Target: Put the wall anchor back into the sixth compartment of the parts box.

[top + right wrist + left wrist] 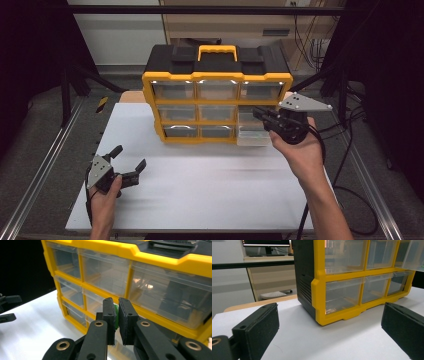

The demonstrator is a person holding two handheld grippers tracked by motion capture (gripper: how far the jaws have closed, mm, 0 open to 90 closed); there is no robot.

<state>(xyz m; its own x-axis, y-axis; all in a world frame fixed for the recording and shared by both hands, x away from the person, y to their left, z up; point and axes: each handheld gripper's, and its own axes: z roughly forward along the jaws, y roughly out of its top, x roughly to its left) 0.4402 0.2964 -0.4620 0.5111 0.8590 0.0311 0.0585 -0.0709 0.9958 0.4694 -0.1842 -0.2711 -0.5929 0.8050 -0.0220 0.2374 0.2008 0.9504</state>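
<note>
Pinching a small green item [116, 315] in near-closed right claw [116, 322] at organizer [217, 95] centre frame; left claw [129, 161] wide apart, empty, lower left on worktop [210, 190]

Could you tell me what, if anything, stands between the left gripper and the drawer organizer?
Nothing visible does. The left gripper hangs open over bare white tabletop, and the left gripper view shows clear surface up to the yellow-and-black drawer organizer. The right gripper is off at the organizer's far drawers.
</note>
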